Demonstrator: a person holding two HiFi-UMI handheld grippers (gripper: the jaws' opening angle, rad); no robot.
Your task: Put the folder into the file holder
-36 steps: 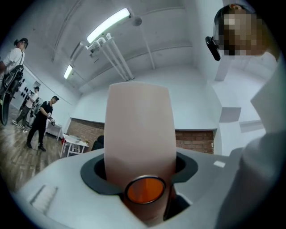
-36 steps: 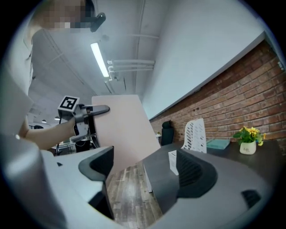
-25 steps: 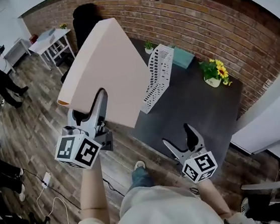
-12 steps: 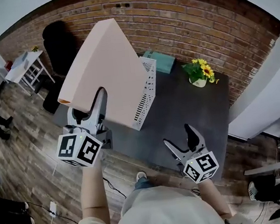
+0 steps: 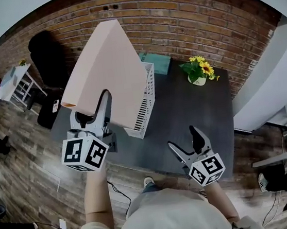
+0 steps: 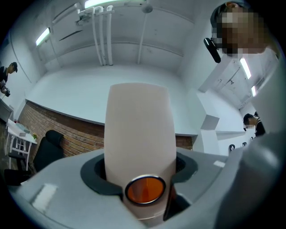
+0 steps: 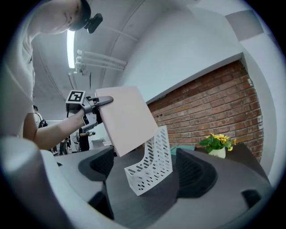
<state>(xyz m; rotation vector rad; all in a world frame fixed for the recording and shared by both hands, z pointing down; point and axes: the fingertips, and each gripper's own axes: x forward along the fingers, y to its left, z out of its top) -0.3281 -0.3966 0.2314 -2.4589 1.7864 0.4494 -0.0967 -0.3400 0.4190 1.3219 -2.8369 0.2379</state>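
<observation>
A pale pink folder (image 5: 110,74) is held up in the air, spine toward me, with my left gripper (image 5: 94,111) shut on its lower edge. In the left gripper view the folder's spine (image 6: 139,138) with an orange-lined finger hole (image 6: 144,189) fills the gap between the jaws. The white perforated file holder (image 5: 144,102) stands upright on the dark table (image 5: 195,113), just right of and below the folder. My right gripper (image 5: 189,143) hovers open and empty over the table's near edge. Its own view shows the folder (image 7: 127,123) above the file holder (image 7: 152,166).
A pot of yellow flowers (image 5: 199,72) and a teal box (image 5: 157,63) sit at the table's far side by the brick wall (image 5: 184,23). A black chair (image 5: 42,53) and a white side table (image 5: 12,83) stand left of the table.
The view has swung so the table and file holder now lie closer under the folder. The folder stays in the left gripper; the right gripper has hardly moved.
</observation>
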